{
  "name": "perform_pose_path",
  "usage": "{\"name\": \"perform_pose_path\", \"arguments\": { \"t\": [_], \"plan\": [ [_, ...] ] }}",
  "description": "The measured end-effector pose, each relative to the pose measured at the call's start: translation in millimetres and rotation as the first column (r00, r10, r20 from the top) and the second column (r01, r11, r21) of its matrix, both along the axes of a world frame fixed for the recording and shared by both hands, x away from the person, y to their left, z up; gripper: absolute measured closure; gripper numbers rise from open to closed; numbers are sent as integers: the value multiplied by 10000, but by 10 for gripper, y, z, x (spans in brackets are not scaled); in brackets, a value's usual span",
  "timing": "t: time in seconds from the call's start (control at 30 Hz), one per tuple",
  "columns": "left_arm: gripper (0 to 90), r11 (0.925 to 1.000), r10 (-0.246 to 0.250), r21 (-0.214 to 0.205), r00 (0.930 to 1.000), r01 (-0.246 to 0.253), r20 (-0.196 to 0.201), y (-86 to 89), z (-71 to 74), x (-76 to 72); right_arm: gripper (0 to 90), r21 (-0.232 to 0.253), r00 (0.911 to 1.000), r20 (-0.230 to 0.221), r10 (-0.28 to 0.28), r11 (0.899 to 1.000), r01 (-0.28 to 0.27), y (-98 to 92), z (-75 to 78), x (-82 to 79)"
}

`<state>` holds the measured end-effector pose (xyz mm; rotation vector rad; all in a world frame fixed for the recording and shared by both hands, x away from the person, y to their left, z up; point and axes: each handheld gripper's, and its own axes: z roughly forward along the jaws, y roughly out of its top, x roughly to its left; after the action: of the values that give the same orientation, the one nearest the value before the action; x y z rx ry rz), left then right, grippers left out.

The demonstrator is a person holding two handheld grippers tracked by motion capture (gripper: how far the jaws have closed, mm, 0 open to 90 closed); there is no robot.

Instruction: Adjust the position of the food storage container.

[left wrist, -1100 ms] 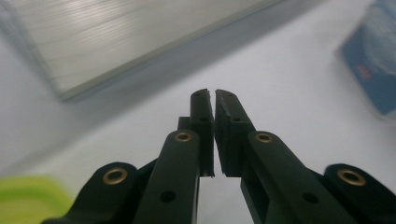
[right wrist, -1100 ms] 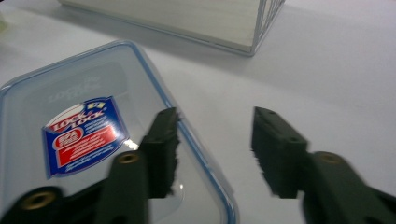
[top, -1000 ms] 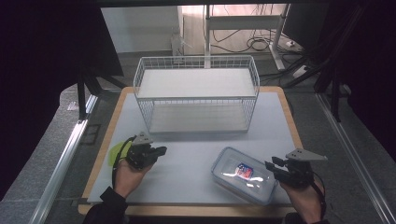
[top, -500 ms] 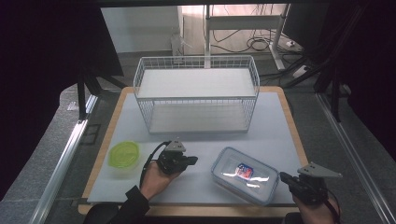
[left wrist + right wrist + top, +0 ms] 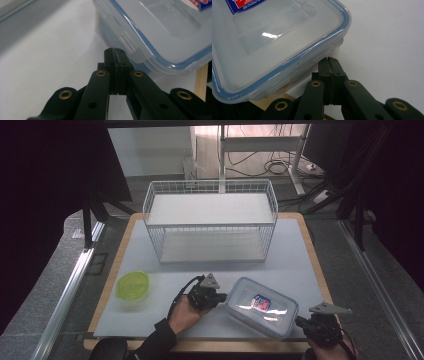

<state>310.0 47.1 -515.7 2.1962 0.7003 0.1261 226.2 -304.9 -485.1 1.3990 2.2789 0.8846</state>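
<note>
**Both grippers pinched shut at the box's edges**

Left gripper (image 5: pixel 220 297) – jaws clenched on nothing, tips right at the side wall of the clear rectangular plastic box with blue-sealed lid (image 5: pixel 261 307), just under the lid rim. Right gripper (image 5: pixel 299 322) – also clamped shut and empty, tips at the box's opposite corner, under the lid flap; its jaws have just been closing.

Box sits between the two tools, skewed, near corner close to the white mat's front edge over the wooden board (image 5: pixel 315 251).

Open mat ahead of both tools up to the white wire basket (image 5: pixel 210 222). Lime-green round lidded tub (image 5: pixel 132 285) well off to the left gripper's outer side.

Box: translucent, lid on, red-and-blue label (image 5: pixel 259 302) on top.
</note>
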Motion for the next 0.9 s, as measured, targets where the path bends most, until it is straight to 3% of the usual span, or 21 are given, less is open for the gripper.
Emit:
{"name": "perform_pose_path", "arguments": {
  "t": [0.07, 0.47, 0.63, 0.9],
  "plan": [
    [900, 10000, 79, -3, 10000, -79, -20, 19, -3, -15, 900, -110, 10000, 32, 38, 9999, -38, 15, 3, 11],
    [900, 9978, 665, -2, 9976, -665, -182, 227, 18, 1, 900, 264, 9988, 13, 489, 9985, -489, 142, -34, 320],
    [888, 9953, 964, 76, 9950, -963, -244, 375, 22, 12, 900, 479, 9953, 34, 966, 9942, -967, 268, -56, 484],
    [895, 9891, 1454, 291, 9890, -1446, -287, 605, 34, -42, 900, 377, 9889, 52, 1483, 9882, -1484, 470, -65, 668]
  ]
}}
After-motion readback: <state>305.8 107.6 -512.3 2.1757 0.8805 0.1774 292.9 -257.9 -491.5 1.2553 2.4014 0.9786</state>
